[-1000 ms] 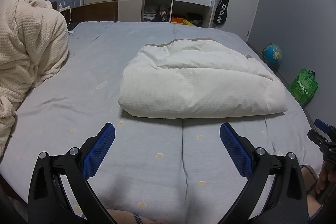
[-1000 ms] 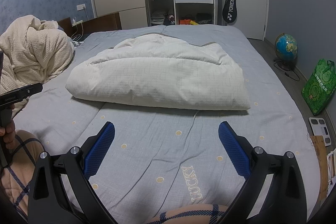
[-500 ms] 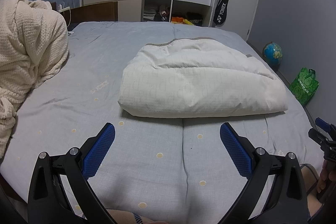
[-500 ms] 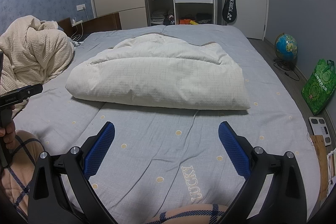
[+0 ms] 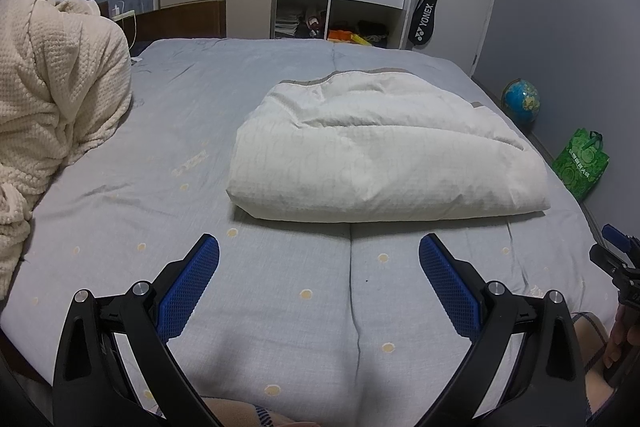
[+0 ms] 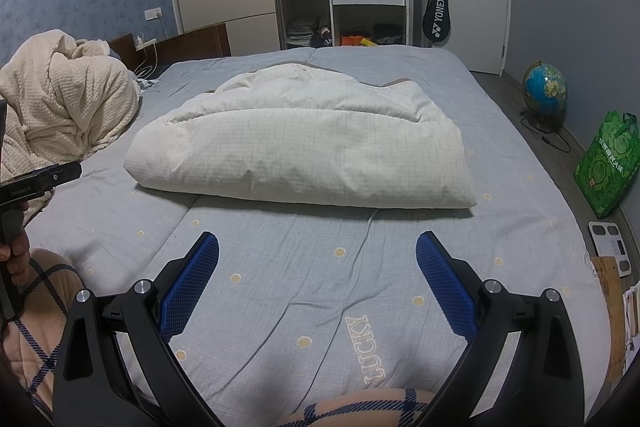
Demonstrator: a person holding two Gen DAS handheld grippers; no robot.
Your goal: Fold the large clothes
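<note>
While folded, quilt beyond left gripper.

Both grippers are just hanging level, aimed forward, holding nothing. Left gripper has its blue pads spread wide, nothing between them. Right gripper is the same deal, jaws fully apart. Each one peeks in at the edge of the other's view, hand wrapped round the handle.

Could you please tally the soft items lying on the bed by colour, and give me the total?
White folded quilt: 1
Cream knitted blanket: 1
Total: 2
</note>
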